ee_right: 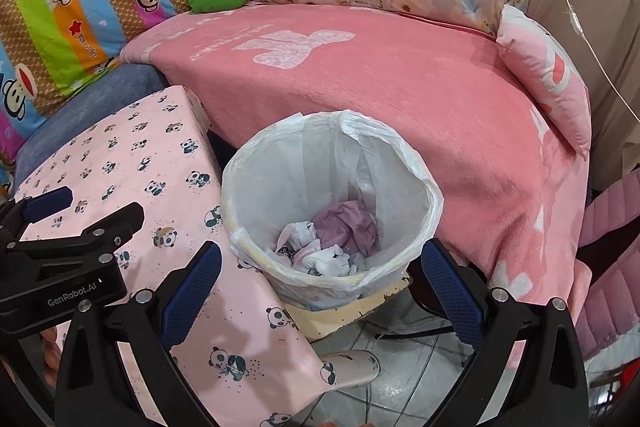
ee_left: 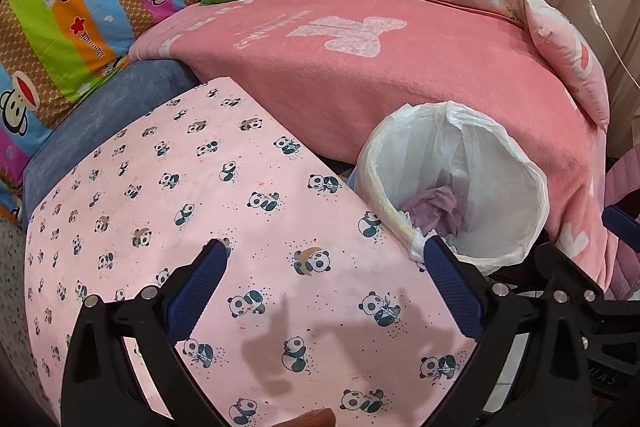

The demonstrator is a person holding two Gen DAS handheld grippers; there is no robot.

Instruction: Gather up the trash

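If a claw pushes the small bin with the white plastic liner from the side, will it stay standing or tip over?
The small round bin with a white plastic liner probably tips or slides easily: it holds only a few crumpled purple and white papers, so it looks light. It stands on a chipped cream board, possibly an unsteady base. The thin liner would likely crumple if gripped.

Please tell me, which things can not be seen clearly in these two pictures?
- Trash bin bottom: both views, crumpled paper covers it.
- Bin's near rim, left wrist view: the left gripper hides part of it.
- Floor beside the table: right wrist view, cut off by the lower edge.
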